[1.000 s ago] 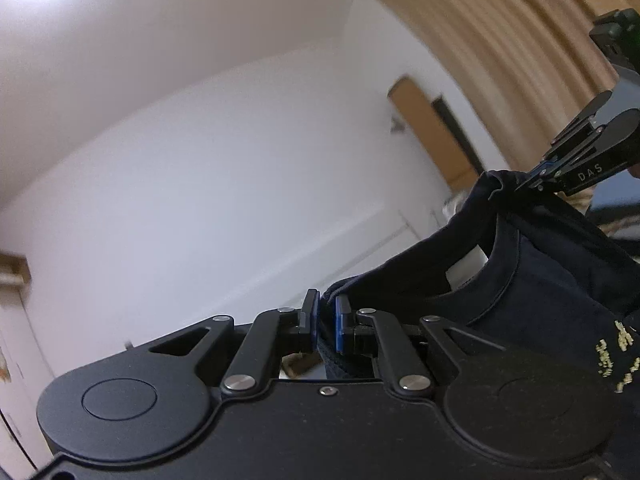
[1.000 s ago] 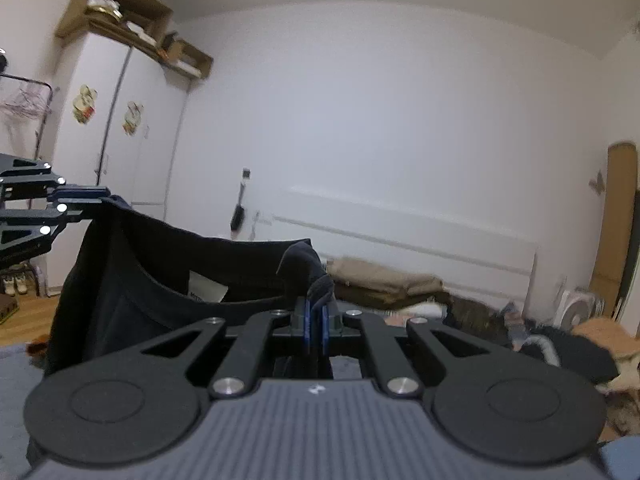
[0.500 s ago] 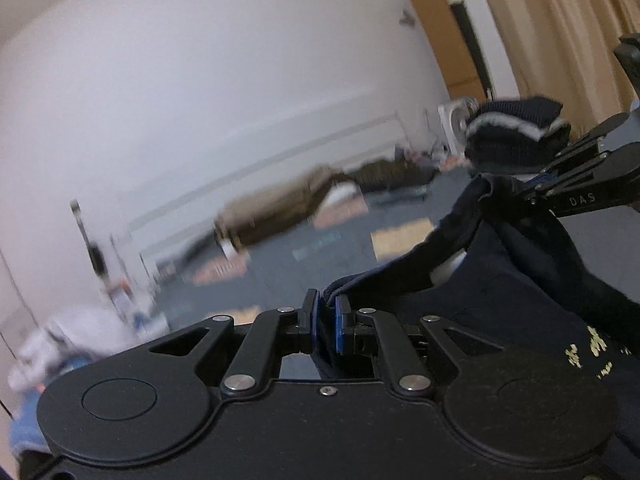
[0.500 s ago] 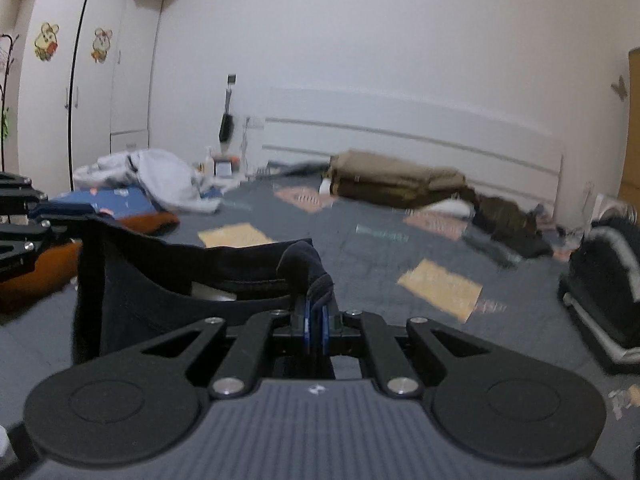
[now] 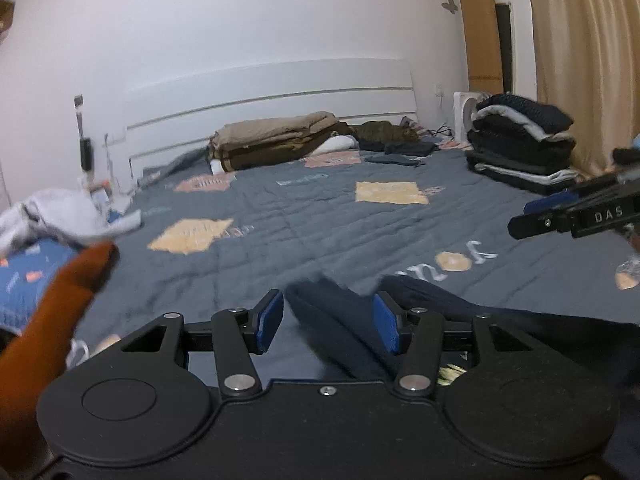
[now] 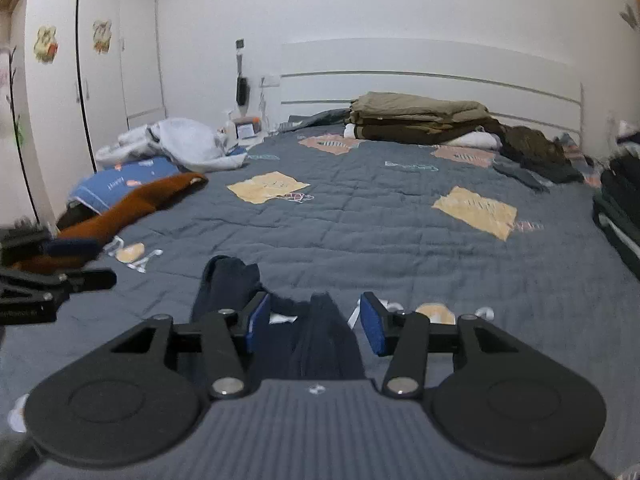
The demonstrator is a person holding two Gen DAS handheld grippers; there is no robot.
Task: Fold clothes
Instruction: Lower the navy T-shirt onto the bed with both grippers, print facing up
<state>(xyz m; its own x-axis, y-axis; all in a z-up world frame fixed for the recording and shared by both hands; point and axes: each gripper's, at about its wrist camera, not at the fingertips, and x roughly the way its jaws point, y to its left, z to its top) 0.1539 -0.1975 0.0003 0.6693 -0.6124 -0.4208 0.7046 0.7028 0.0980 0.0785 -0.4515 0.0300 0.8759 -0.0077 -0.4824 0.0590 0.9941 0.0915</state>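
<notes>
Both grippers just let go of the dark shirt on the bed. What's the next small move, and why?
Probably draw both grippers straight back. The left gripper and right gripper have just opened, but folds of the dark shirt lie between the blue pads, on the quilt; moving sideways could drag it.

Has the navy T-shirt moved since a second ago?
Yes. The navy T-shirt hung up in front of the white headboard; now it lies low on the grey quilt, with right gripper jaws just opened, pads clear of it.
</notes>
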